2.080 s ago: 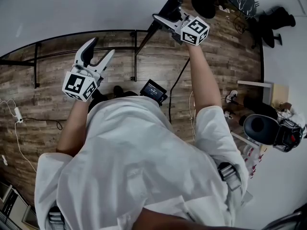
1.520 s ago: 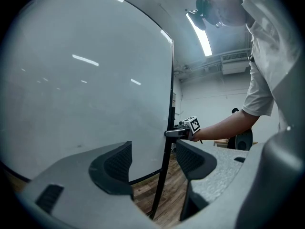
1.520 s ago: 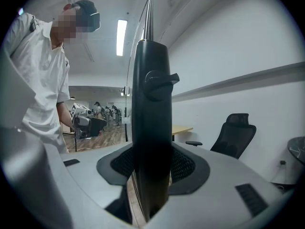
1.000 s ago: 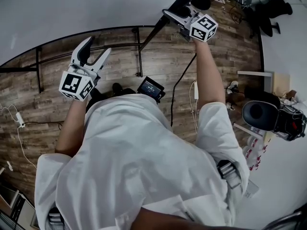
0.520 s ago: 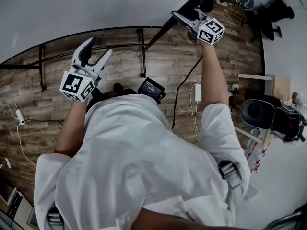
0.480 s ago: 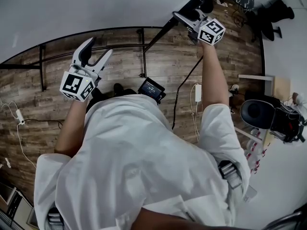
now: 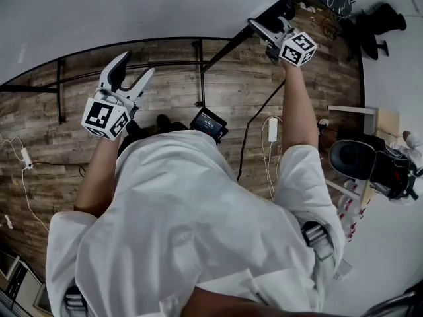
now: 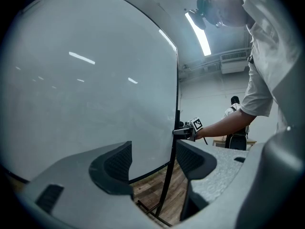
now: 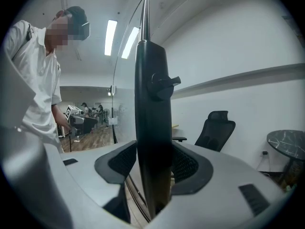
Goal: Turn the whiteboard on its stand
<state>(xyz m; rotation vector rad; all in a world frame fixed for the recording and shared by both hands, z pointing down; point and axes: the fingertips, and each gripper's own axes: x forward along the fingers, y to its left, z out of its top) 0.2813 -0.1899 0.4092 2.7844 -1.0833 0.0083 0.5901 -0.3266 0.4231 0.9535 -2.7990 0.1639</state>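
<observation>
1. Wood-plank floor; the whiteboard stands upright on it.
2. Right gripper: pads sit against both sides of the board's black side post, below the knob. Jaws have just eased wider.
3. Left gripper: jaws wide apart, empty, facing the board's white face.
4. Office chair beyond, by the wall.

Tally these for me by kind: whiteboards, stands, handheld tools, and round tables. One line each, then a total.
whiteboard: 1
stand: 1
tools, the left tool and the right tool: 2
round table: 1
Total: 5
</observation>
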